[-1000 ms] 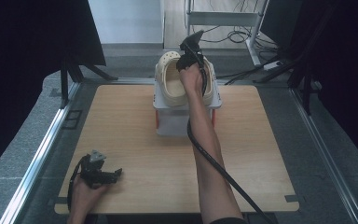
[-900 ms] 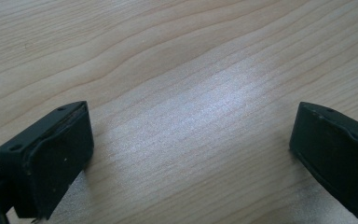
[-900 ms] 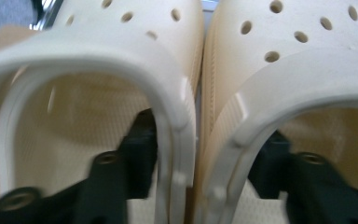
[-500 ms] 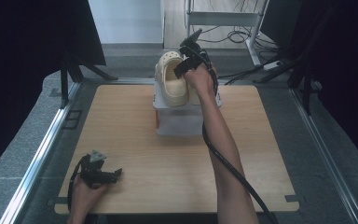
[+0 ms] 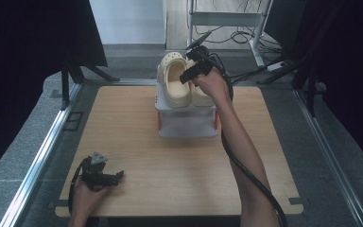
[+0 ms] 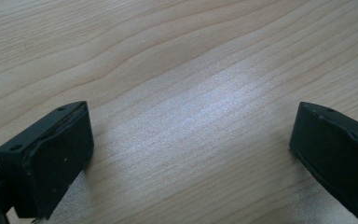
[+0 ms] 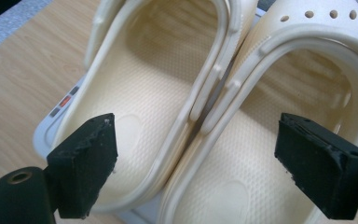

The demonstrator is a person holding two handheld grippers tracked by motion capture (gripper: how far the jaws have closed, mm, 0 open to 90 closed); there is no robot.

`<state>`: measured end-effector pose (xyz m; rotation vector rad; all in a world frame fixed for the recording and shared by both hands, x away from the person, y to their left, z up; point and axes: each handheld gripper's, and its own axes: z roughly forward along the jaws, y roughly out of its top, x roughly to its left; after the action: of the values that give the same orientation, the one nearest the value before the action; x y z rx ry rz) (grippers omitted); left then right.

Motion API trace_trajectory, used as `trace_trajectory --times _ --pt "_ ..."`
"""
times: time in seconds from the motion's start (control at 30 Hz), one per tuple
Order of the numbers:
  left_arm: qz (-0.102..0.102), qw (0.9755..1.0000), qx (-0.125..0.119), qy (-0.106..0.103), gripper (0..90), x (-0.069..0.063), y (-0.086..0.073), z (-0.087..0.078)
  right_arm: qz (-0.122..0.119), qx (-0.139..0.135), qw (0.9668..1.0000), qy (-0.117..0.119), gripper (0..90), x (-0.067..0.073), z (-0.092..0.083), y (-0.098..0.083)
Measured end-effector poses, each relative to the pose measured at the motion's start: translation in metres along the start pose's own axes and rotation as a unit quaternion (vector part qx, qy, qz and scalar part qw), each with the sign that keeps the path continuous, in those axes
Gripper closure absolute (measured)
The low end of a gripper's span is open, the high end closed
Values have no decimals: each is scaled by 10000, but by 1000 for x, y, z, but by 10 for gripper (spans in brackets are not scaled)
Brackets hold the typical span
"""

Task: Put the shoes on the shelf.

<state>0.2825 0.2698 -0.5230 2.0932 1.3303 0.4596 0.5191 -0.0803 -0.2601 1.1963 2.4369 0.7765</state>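
Two cream clogs stand side by side on a white box (image 5: 187, 124) at the far middle of the wooden table (image 5: 179, 165): the left clog (image 5: 174, 87) and the right clog (image 5: 202, 97). My right gripper (image 5: 189, 75) hovers just above their heel ends. In the right gripper view its jaws have just been opening and stand wide, the right gripper (image 7: 198, 140) straddling the touching inner rims of the left clog (image 7: 140, 93) and the right clog (image 7: 261, 154) without pressing them. My left gripper (image 5: 116, 177) rests at the near left, open over bare wood (image 6: 191, 126).
Metal rails (image 5: 42, 142) run along the table's left and right sides. Dark panels (image 5: 33, 42) stand at both sides. A white rack (image 5: 227, 19) and floor cables (image 5: 246, 35) lie behind the table. The right gripper's cable (image 5: 246, 170) trails along the forearm.
The right hand has lifted a little and drawn back from the clogs, its forearm swinging right, and both clogs now show uncovered. The left hand has stayed put.
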Motion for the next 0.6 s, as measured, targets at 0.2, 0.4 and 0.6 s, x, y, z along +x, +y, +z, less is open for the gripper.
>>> trace_trajectory --times 0.2,0.4,0.6 --pt "4 10000 18 -17 0 0 0 0 -117 -138 9998 128 79 2 -13 -10" --pt "4 10000 17 -17 0 0 0 0 -304 -244 9989 276 3 6 -23 -23" --pt "1 10000 0 -1 0 0 0 0 -613 -384 9967 356 0 7 -30 -39"
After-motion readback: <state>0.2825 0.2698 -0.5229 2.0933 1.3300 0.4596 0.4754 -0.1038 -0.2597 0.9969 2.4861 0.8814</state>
